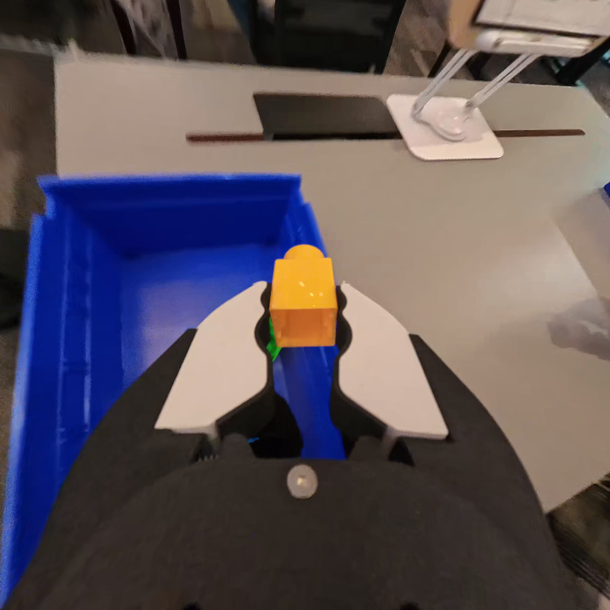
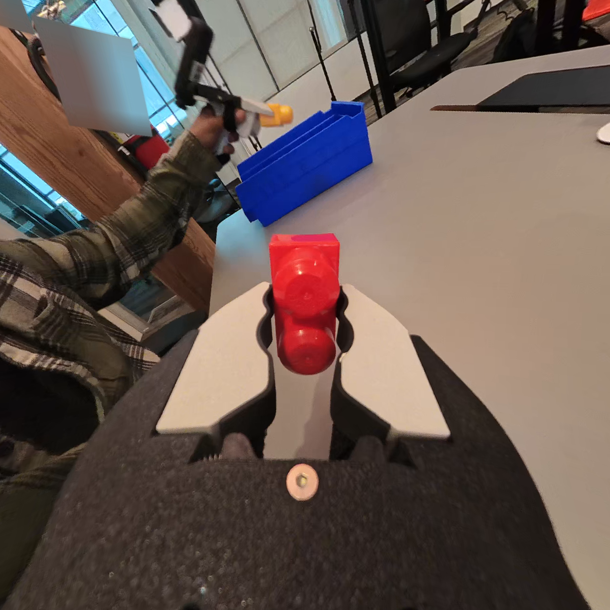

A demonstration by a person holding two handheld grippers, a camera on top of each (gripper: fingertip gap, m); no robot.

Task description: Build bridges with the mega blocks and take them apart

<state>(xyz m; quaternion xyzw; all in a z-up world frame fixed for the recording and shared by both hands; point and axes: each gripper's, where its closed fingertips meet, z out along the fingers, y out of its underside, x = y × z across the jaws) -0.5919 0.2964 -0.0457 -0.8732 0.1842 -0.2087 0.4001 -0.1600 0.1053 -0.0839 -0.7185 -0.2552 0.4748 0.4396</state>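
My left gripper (image 1: 302,298) is shut on a yellow one-stud block (image 1: 302,297), held in the air above the right rim of the blue bin (image 1: 99,264). A sliver of a green block (image 1: 273,343) shows just under the yellow one. My right gripper (image 2: 305,307) is shut on a red two-stud block (image 2: 305,297), its studs facing the camera, above the grey table (image 2: 462,264). The right wrist view also shows the left gripper (image 2: 260,110) with the yellow block (image 2: 280,115) raised above the blue bin (image 2: 307,168).
A white stand base (image 1: 445,132) with clear legs sits at the table's back right, beside a dark slot (image 1: 323,114). A person's plaid sleeve (image 2: 132,214) reaches from the left. A wooden panel (image 2: 82,148) stands beyond the table's left edge. Chairs stand behind.
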